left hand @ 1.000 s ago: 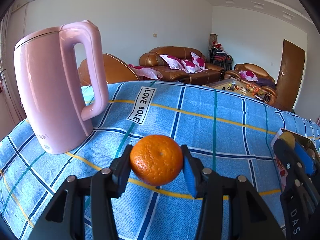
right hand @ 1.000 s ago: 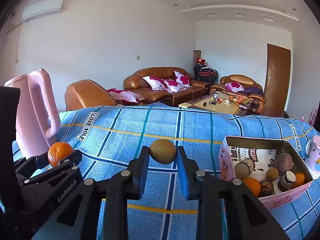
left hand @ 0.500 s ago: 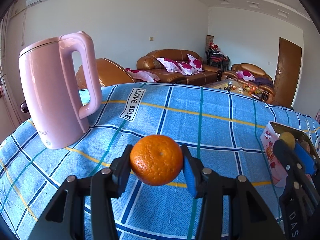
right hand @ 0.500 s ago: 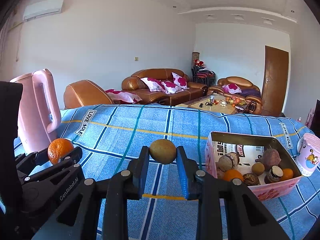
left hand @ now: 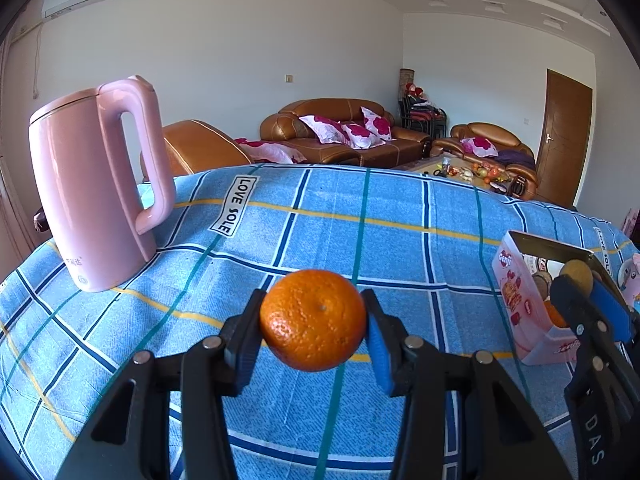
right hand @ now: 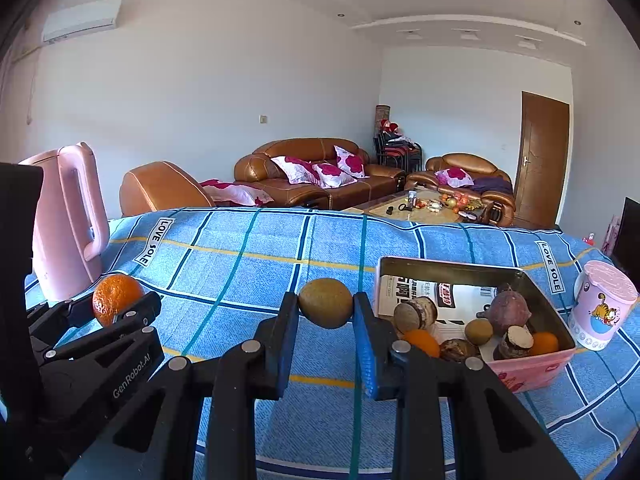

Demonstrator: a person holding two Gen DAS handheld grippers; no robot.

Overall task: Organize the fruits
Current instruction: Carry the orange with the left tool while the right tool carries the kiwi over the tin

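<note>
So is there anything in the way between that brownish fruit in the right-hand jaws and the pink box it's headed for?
Nothing visible. The brownish fruit is held above bare blue cloth, and the pink box sits just to its right with its top open. The pink kettle stands far off on the other side.

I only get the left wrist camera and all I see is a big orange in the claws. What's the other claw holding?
Observer: The right gripper is shut on a brownish-green kiwi, held up above the blue checked cloth.
Operator: Is there fruit in that pink box already?
Observer: Yes. The right wrist view looks down into the box: two small oranges, another kiwi and some brown and purple lumps I can't name lie on printed paper.
Operator: Anything next to the box?
Observer: A pink cup with a cartoon cat stands just beyond its right side.
</note>
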